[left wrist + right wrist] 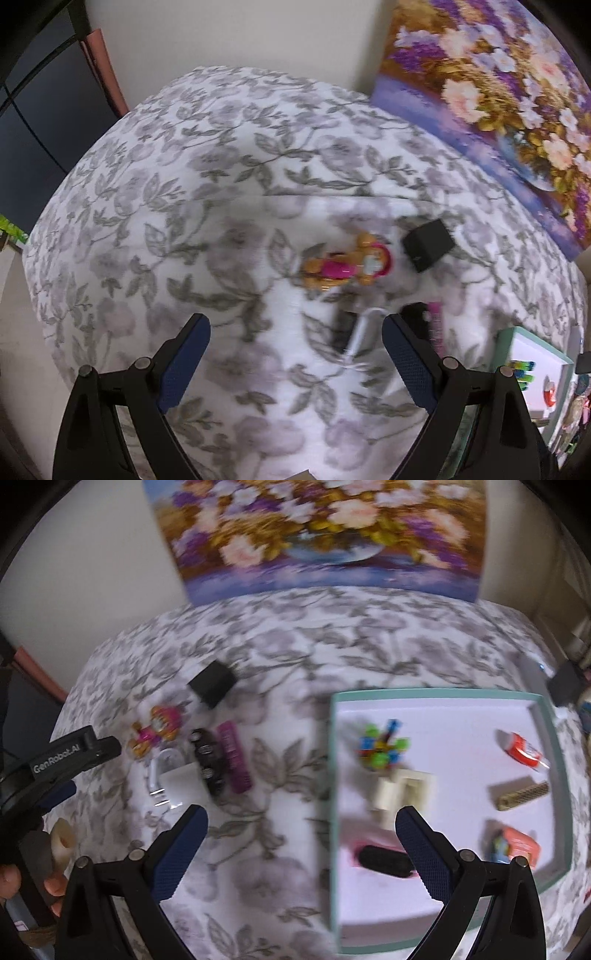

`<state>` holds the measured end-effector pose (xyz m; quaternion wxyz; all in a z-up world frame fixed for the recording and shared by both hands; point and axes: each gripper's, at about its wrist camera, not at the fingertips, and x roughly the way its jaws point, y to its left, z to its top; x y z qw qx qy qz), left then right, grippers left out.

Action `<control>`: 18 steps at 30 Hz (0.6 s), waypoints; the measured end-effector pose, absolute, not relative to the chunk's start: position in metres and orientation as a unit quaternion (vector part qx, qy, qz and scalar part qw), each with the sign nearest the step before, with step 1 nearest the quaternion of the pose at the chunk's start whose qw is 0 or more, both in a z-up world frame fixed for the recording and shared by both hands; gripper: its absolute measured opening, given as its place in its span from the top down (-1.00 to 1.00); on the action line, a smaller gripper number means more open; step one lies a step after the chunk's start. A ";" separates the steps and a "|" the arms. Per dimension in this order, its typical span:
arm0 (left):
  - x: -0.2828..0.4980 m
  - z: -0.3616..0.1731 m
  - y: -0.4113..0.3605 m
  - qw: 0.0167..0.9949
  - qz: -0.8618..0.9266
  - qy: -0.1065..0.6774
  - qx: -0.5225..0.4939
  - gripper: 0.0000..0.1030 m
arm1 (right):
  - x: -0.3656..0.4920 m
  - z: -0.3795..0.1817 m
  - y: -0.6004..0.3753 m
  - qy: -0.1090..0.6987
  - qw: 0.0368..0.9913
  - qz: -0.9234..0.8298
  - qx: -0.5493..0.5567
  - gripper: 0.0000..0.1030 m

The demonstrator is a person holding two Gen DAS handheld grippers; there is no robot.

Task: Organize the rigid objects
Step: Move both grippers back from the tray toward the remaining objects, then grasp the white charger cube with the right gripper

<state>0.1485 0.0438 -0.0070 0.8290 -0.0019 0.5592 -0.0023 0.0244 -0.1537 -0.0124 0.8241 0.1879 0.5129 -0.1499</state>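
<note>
Both views are blurred. A white tray with a teal rim lies on the flowered cloth at the right; it also shows in the left wrist view. In it lie a colourful toy, a cream block, a red tube, a tan piece, an orange box and a black object. Left of the tray lie a black box, an orange-pink figure, a white charger, a black piece and a purple comb. My right gripper is open above the tray's left edge. My left gripper is open, short of the figure.
A flower painting leans against the wall at the back of the table. The left gripper's body shows at the left edge of the right wrist view. The table edge curves away at the left.
</note>
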 end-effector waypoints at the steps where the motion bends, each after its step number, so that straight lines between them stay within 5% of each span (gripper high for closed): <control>1: 0.150 -0.010 0.048 0.827 0.002 0.562 -0.001 -0.83 | 0.029 -0.014 -0.149 0.515 0.824 -0.145 0.187 -1.00; 18: 0.170 -0.041 0.087 0.799 0.030 0.597 -0.058 -0.83 | 0.092 -0.056 -0.100 0.539 0.814 -0.082 0.198 -0.99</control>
